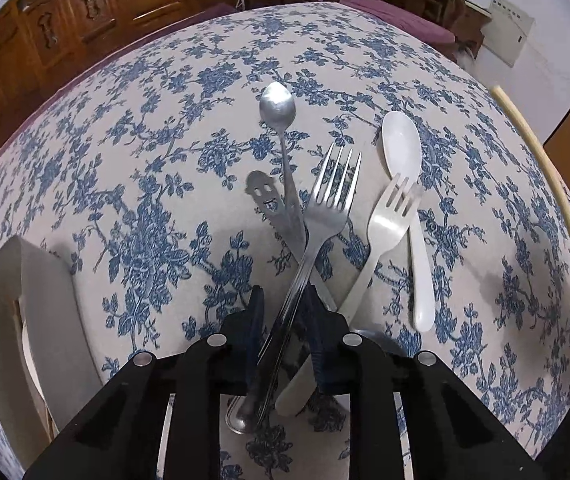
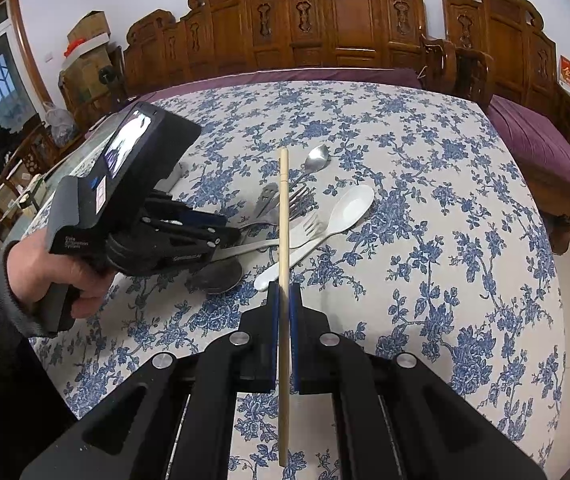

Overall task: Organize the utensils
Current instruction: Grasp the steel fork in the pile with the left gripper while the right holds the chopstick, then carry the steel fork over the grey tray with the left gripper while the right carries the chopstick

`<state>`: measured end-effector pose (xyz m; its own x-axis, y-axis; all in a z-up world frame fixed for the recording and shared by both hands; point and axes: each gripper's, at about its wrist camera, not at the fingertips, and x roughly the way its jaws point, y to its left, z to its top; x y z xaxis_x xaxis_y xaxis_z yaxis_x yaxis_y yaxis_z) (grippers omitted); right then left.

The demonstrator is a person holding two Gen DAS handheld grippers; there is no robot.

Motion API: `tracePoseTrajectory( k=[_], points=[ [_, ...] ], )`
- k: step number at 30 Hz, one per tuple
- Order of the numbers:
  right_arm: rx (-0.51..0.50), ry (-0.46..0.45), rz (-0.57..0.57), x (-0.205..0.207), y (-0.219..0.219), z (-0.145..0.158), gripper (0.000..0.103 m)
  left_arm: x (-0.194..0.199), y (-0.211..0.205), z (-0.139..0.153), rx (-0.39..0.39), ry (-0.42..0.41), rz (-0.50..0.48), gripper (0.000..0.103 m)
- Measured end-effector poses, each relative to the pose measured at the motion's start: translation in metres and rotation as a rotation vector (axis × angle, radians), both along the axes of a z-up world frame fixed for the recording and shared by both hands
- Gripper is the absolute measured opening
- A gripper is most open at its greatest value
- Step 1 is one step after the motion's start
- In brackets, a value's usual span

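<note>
My left gripper [image 1: 283, 300] is shut on a steel fork [image 1: 327, 208] by its handle, tines pointing away, over a pile of utensils on the floral tablecloth. Under it lie a steel spoon [image 1: 277, 101], a smiley-face steel utensil [image 1: 263, 196], a white plastic fork [image 1: 389, 220] and a white plastic spoon [image 1: 403, 148]. My right gripper [image 2: 283, 290] is shut on a wooden chopstick [image 2: 283, 216], held above the table and pointing away over the pile. The left gripper [image 2: 229, 229] shows in the right wrist view at the pile's left side. The chopstick [image 1: 541, 184] also shows at the right.
A grey-white holder [image 1: 25, 312] stands at the table's left edge. A dark spoon bowl [image 2: 219, 274] lies by the left gripper. Carved wooden chairs [image 2: 345, 20] and a purple cushioned bench [image 2: 541, 148] ring the far side of the table [image 2: 425, 184].
</note>
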<state>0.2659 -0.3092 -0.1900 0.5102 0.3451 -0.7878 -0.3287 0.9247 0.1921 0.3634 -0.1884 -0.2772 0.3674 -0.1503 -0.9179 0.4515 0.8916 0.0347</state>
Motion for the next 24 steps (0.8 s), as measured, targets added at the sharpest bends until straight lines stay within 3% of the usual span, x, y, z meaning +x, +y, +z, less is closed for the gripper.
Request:
tracePoseTrajectory(
  k=[7, 24],
  points=[
    [-0.010, 0.010, 0.004, 0.000, 0.003, -0.006, 0.006, -0.009, -0.002, 0.002, -0.018, -0.011, -0.031, 0.007],
    [-0.011, -0.017, 0.022, 0.011, 0.036, 0.000, 0.006, -0.050, 0.048, 0.053, -0.150, -0.132, 0.007, 0.007]
  ],
)
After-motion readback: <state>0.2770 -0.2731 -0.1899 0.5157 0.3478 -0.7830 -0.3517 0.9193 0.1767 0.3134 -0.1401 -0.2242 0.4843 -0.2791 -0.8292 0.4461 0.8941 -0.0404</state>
